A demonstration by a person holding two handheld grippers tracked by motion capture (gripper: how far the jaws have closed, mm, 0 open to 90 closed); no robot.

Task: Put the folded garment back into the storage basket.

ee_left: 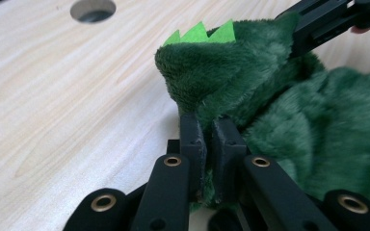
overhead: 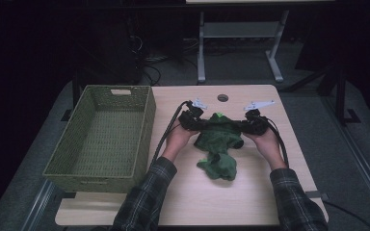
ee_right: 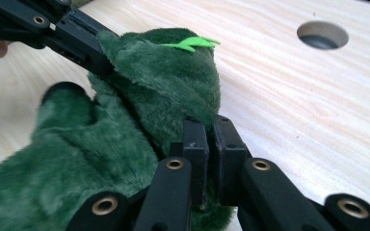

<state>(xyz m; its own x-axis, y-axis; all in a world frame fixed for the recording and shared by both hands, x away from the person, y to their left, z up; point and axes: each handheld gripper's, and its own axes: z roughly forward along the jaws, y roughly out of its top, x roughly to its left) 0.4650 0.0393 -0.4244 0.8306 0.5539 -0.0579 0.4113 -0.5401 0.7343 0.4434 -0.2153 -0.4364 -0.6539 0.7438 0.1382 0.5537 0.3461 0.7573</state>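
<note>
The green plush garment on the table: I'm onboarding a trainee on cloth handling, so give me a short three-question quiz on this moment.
1. True or false: both the left gripper and the right gripper are shut on the green plush garment.
2. Where does the green woven basket stand? A) left of the garment B) right of it C) on top of it
3. What bright feature sits on the garment's raised fold?

Key: 1 true. 2 A. 3 light green felt spikes.
</note>
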